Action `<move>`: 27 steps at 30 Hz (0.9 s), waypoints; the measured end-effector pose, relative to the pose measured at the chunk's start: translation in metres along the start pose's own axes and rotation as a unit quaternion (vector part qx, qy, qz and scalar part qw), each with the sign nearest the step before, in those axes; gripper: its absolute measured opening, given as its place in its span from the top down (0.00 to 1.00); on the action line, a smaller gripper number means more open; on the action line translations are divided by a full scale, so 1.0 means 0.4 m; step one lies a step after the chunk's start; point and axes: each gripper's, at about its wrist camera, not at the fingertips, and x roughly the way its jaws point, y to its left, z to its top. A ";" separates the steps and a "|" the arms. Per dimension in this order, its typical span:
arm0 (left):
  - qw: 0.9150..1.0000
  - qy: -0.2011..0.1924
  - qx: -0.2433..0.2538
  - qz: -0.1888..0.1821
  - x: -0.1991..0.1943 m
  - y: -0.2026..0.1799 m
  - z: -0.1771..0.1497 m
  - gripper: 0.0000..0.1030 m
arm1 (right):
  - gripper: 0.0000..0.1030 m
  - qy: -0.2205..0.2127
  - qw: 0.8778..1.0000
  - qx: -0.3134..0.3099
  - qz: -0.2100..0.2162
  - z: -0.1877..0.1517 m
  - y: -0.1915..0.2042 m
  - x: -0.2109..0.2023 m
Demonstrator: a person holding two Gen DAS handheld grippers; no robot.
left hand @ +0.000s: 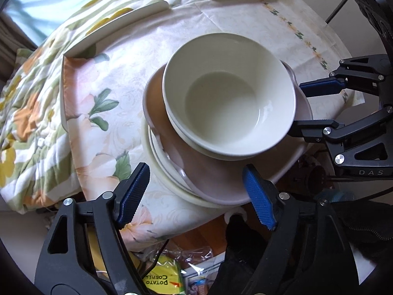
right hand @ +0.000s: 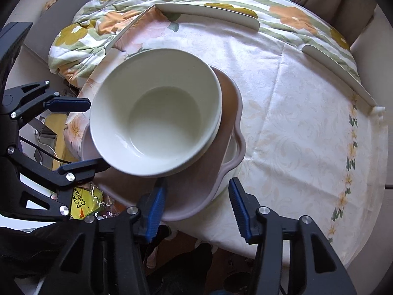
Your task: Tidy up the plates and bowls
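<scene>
While both tools are held open and empty, the cream bowl (left hand: 228,98) is seen stacked on a pinkish plate (left hand: 221,184) between left tool (left hand: 196,191) and right tool (right hand: 196,206), touched by neither.

Both tongs, L (left hand: 196,194) & R (right hand: 196,209), apart, gripping nothing

Cloth-covered table (left hand: 245,17), stacked dishes (left hand: 221,189) near edge

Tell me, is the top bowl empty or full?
Empty: the bowl shows its bare white bottom in both views, nothing inside.
</scene>
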 end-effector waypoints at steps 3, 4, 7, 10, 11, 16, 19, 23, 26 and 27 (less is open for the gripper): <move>1.000 -0.008 -0.007 0.007 -0.024 -0.006 -0.015 0.26 | 0.54 -0.016 1.000 0.014 0.003 -0.013 -0.002 -0.028; 1.000 -0.013 -0.012 0.009 -0.036 -0.007 -0.021 0.26 | 0.54 -0.022 1.000 0.017 0.004 -0.019 -0.002 -0.041; 0.998 -0.046 -0.037 0.016 -0.101 -0.019 -0.044 0.26 | 0.54 -0.055 0.998 0.027 0.006 -0.045 0.001 -0.108; 0.992 -0.102 -0.071 0.035 -0.217 -0.034 -0.066 0.26 | 0.54 -0.108 0.993 0.048 0.003 -0.083 0.000 -0.207; 0.987 -0.133 -0.084 0.045 -0.273 -0.044 -0.075 0.26 | 0.54 -0.125 0.991 0.052 0.001 -0.094 0.002 -0.238; 0.953 -0.254 -0.135 0.096 -0.489 -0.107 -0.123 0.07 | 0.43 -0.233 0.968 0.083 -0.034 -0.176 0.011 -0.454; 0.924 -0.321 -0.156 0.135 -0.586 -0.160 -0.161 0.00 | 0.10 -0.291 0.949 0.108 -0.058 -0.228 0.004 -0.558; 0.913 -0.347 -0.160 0.144 -0.637 -0.207 -0.186 0.00 | 0.09 -0.337 0.927 0.136 -0.094 -0.297 -0.004 -0.639; 0.906 -0.363 -0.161 0.147 -0.659 -0.243 -0.202 0.00 | 0.09 -0.355 0.918 0.140 -0.110 -0.336 -0.004 -0.668; 0.904 -0.369 -0.160 0.146 -0.667 -0.255 -0.210 0.00 | 0.09 -0.359 0.916 0.140 -0.113 -0.345 -0.002 -0.674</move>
